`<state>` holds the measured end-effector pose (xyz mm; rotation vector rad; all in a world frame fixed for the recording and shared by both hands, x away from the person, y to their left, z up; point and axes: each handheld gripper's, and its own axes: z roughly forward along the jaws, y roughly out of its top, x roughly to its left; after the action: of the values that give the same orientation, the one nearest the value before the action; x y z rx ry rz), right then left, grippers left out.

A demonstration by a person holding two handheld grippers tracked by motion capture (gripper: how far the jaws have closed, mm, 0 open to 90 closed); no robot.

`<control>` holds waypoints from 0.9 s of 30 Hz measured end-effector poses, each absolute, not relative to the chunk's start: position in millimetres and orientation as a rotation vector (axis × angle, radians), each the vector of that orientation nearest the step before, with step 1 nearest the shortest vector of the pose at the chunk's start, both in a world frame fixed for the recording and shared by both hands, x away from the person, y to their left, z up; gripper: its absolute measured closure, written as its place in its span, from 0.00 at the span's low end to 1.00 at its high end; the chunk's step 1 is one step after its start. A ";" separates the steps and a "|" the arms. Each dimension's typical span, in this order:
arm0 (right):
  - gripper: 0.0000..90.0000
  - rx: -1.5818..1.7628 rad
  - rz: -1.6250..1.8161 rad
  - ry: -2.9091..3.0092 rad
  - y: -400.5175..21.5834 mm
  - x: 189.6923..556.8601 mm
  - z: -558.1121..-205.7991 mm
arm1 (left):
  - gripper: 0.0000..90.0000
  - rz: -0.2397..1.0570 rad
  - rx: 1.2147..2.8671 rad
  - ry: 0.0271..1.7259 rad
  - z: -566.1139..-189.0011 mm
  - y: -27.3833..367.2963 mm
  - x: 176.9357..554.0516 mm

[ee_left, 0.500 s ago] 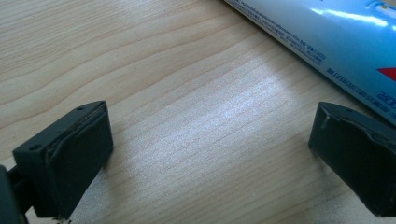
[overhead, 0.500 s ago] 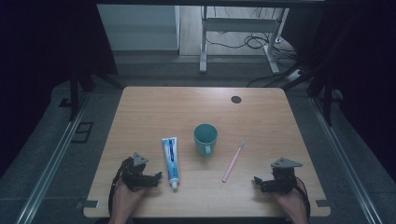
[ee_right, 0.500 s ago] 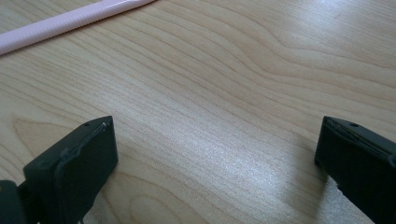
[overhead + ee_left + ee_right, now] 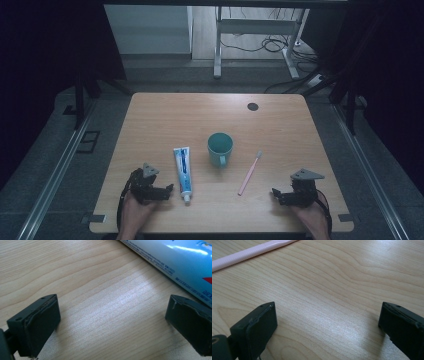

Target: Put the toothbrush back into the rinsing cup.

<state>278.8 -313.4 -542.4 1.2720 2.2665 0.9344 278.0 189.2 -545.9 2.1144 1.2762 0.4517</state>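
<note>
Jaws wide apart on both grippers, nothing between them. Toothpaste tube (image 4: pixel 183 169): flat, glossy blue-and-white plastic, long axis running away across the worktop (image 4: pixel 165 120), cap at the near end, just beside left gripper (image 4: pixel 165 190). Slim pink toothbrush (image 4: pixel 249 173) angled, bristles far, near right gripper (image 4: pixel 278 195). Round teal mug (image 4: pixel 220 148) between tube and brush. Pale wood grain.

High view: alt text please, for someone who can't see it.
Seen from above, a wooden table holds a toothpaste tube, an upright teal mug and a pink toothbrush side by side. At the near edge, a person's hands hold the left claw beside the tube's cap end and the right claw right of the toothbrush, both open and empty.
</note>
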 end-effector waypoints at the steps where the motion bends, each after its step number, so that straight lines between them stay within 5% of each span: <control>1: 0.02 1.272 0.934 2.266 -313.4 278.8 -542.4 | 0.00 0.452 2.114 1.277 -545.9 189.2 278.0; 12: 0.04 1.277 0.924 2.290 -311.6 279.4 -539.7 | 0.00 0.452 2.114 1.277 -545.9 189.1 278.0; 27: 0.32 1.290 0.985 2.327 -314.7 277.3 -527.1 | 0.00 0.452 2.115 1.277 -545.9 189.1 278.0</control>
<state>277.3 -314.7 -527.1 1.2904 2.3272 0.9847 278.0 189.1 -545.9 2.1146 1.2769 0.4524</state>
